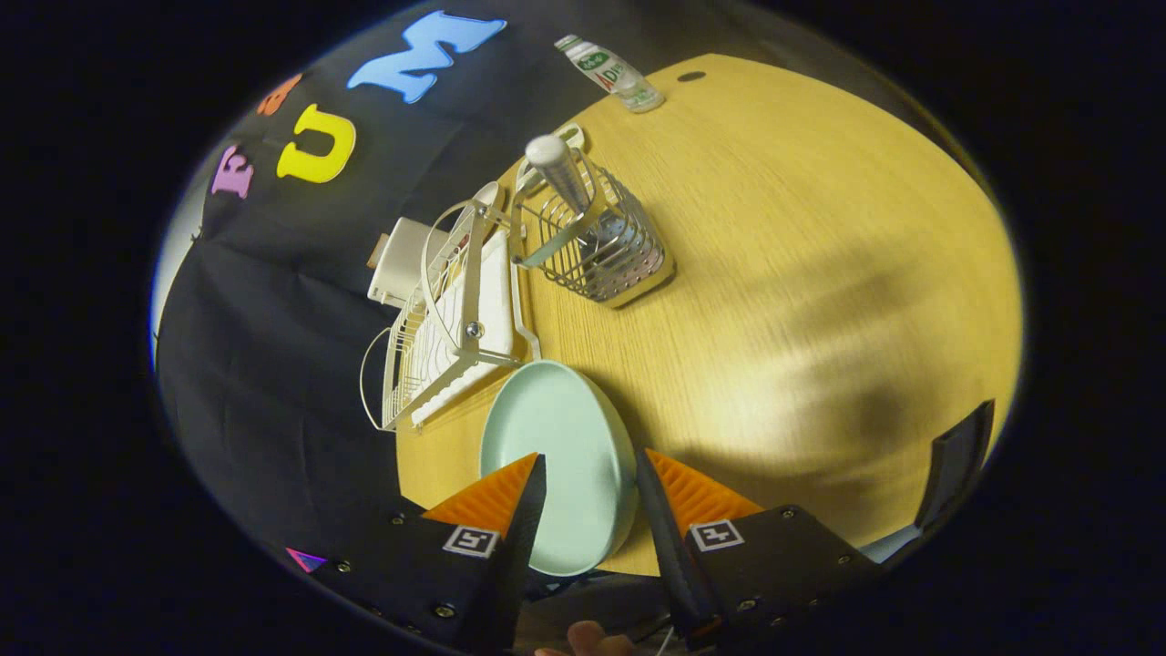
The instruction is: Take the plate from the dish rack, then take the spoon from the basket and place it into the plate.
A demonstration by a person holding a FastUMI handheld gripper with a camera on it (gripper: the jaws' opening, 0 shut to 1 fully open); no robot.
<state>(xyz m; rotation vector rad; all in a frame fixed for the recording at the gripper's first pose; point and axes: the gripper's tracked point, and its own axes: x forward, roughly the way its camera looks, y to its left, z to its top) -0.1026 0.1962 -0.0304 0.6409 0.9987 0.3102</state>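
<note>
— Where is the plate (560,456) sitting?
— It is lying flat on the desk (774,301), beside the dish rack (451,319).
— And the claw (590,478)?
— It is hovering wide open over the plate, gripping nothing. The spoon (563,178) is standing in the wire basket (606,246) beyond.

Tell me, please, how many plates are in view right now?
1. The pale green plate lies on the wooden table between the fingers of the open gripper, just in front of the white dish rack, whose slots look bare.
</note>
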